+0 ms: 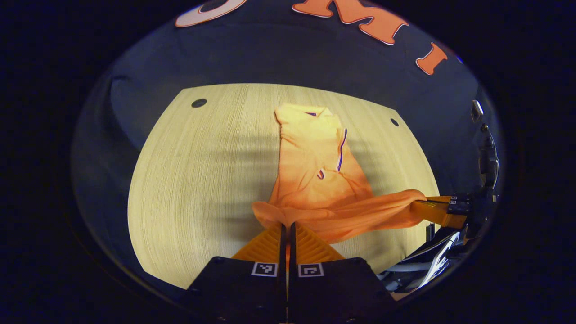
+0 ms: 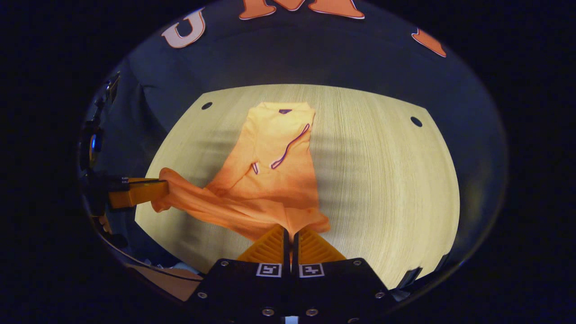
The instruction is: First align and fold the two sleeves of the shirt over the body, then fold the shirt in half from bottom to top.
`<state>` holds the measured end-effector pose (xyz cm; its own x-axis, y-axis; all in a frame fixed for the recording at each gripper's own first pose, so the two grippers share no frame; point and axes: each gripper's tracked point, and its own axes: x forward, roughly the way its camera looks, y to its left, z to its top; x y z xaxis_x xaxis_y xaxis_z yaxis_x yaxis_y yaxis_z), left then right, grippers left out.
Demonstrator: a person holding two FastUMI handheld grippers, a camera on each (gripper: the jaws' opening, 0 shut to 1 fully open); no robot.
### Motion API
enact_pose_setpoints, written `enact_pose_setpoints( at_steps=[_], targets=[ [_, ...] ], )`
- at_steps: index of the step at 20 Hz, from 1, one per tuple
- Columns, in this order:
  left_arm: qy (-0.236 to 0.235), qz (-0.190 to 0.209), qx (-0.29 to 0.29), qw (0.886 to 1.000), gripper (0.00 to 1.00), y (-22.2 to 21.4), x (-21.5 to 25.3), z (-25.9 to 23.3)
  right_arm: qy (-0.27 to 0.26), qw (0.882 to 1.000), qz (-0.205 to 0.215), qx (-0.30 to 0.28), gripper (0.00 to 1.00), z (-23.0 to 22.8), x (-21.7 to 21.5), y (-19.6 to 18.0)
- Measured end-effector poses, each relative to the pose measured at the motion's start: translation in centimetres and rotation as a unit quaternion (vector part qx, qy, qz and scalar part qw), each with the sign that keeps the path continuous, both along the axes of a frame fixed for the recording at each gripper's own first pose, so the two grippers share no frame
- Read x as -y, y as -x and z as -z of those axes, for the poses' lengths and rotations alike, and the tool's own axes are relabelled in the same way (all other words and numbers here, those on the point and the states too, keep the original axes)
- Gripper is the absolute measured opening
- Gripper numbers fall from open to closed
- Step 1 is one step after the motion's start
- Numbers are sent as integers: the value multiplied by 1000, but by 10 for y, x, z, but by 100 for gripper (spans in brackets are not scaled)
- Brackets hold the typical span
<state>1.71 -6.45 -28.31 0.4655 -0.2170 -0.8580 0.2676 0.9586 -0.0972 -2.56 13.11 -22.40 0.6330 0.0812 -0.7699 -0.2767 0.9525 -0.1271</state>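
Observation:
An orange shirt (image 1: 315, 162) with dark trim lies on the light wooden table (image 1: 198, 180), its sleeves folded over the body and the collar at the far end. My left gripper (image 1: 288, 225) is shut on the left corner of the bottom hem, which is lifted off the table. The right gripper (image 1: 427, 204) shows at the right, clamped on the other hem corner. In the right gripper view, the shirt (image 2: 274, 166) stretches away from my right gripper (image 2: 291, 229), which is shut on the hem, and the left gripper (image 2: 155, 186) holds the hem at the left.
The table (image 2: 382, 180) has small dark holes near its far corners (image 1: 198, 103) (image 2: 416, 121). Bare wood lies on both sides of the shirt. The black booth wall rises behind the far edge.

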Motion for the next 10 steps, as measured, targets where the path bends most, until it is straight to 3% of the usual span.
enact_pose_setpoints(
  at_steps=[10],
  targets=[
    [4,-11,64,998,2,-149,25,-20,-11,998,18,61,0,-46,-11,-137]
  ],
)
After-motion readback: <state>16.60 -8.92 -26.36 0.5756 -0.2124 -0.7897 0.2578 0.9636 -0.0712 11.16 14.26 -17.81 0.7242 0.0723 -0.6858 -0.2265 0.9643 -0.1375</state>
